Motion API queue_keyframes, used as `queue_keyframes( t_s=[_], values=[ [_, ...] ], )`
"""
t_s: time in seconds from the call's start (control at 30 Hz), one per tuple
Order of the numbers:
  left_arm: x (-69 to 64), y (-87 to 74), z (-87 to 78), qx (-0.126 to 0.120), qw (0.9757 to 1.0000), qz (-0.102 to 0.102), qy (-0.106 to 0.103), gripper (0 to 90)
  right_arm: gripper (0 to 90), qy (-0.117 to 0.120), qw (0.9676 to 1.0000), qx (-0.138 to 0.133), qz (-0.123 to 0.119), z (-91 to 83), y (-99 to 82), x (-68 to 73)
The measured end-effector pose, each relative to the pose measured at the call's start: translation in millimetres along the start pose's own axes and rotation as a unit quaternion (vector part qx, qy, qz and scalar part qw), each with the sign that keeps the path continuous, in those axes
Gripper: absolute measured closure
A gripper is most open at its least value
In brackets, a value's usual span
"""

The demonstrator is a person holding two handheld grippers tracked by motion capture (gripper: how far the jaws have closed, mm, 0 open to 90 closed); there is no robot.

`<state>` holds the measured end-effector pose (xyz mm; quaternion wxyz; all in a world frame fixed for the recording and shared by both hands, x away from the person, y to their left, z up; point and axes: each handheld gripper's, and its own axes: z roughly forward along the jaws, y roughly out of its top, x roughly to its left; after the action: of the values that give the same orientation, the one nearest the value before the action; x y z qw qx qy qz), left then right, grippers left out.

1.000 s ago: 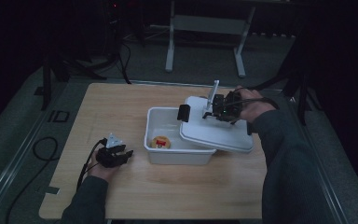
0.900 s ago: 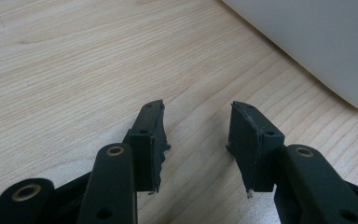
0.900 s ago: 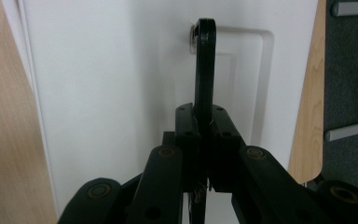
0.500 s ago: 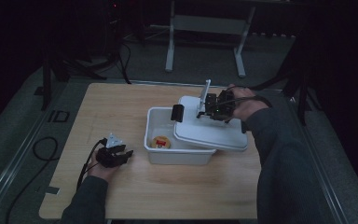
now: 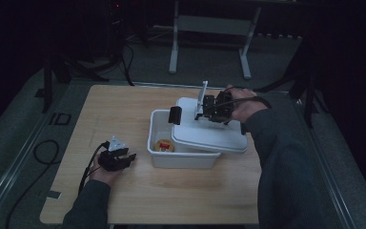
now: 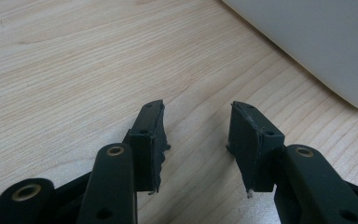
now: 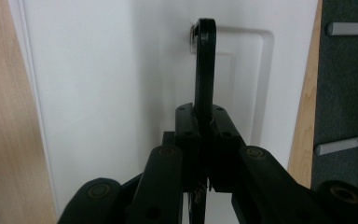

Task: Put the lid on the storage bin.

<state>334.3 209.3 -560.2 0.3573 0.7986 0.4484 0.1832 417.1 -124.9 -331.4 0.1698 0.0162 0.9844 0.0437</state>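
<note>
- Two grippers work at one table (image 5: 138,200); the bin (image 5: 181,160) near its middle serves as landmark for all places below.
- Right gripper (image 5: 205,112): jaws shut tight on the thin black handle (image 7: 204,65) of the lid (image 5: 219,138), as the right gripper view shows. The gripper sits above the bin's far right corner.
- Lid: white, flat, roughly level; it covers the bin's right part and overhangs the bin's right wall. Its long axis runs with the bin's long axis, left to right in the high view.
- Bin: white, open at its left part, where a small round orange-and-red item (image 5: 164,145) lies on the floor.
- Left gripper (image 5: 128,158): rests on the table just left of the bin's near left corner, jaws partly apart with nothing between them; its view shows bare wood and the bin's wall (image 6: 317,42) ahead to the right.
- Governing relation: the uncovered gap lies left of the held lid, along the bin's long axis. Seating the lid likely calls for a leftward slide by the right hand, the hand nearer to and already holding it.
- Risk, as judged: the lid's edge may catch the bin's rim.
</note>
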Motion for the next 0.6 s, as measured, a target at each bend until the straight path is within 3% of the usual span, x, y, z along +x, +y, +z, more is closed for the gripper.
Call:
queue_keyframes(
  t_s=[0.6],
  values=[
    [0.0, 0.1, 0.1, 0.000, 1.0000, -0.001, -0.001, 55.7, 84.6, 0.001, 0.9999, -0.002, -0.014, 1.9, 20.0, 1.7]
  ],
)
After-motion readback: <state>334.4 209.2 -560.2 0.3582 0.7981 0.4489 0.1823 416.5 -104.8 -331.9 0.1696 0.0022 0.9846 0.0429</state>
